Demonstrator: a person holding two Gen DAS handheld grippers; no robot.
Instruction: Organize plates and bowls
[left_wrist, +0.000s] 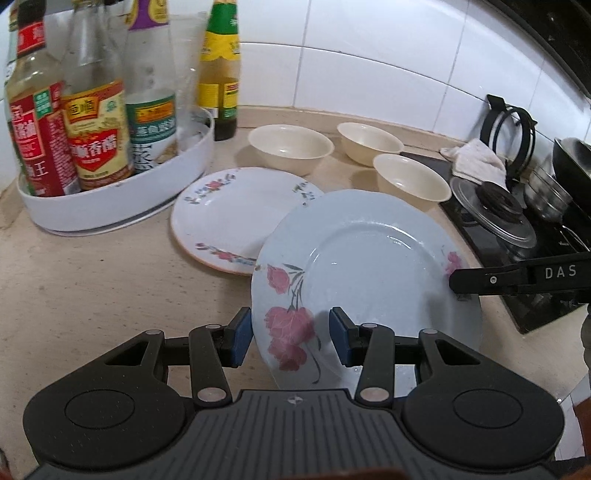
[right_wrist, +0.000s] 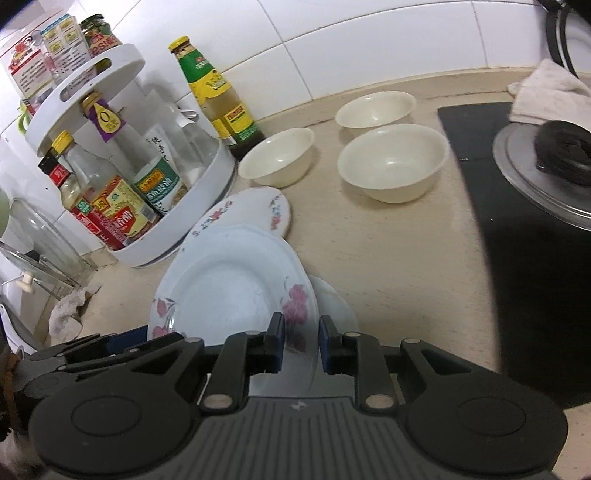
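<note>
The left gripper (left_wrist: 291, 339) pinches the near rim of the pale blue flowered plate (left_wrist: 369, 258), lifted and tilted above the surface (left_wrist: 92, 288). The right gripper (right_wrist: 301, 345) clamps the opposite rim. Just beyond lies a white flowered plate (left_wrist: 229, 214); farther ahead stand three cream bowls (left_wrist: 290, 146).

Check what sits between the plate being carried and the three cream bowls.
The small-flowered plate lies flat there, its near edge under the raised pink-flowered plate; beyond it, bare counter up to the bowls. Both wrist views show it.

left tool (left_wrist: 291, 338) angled down, right tool (right_wrist: 302, 345) gripping
</note>
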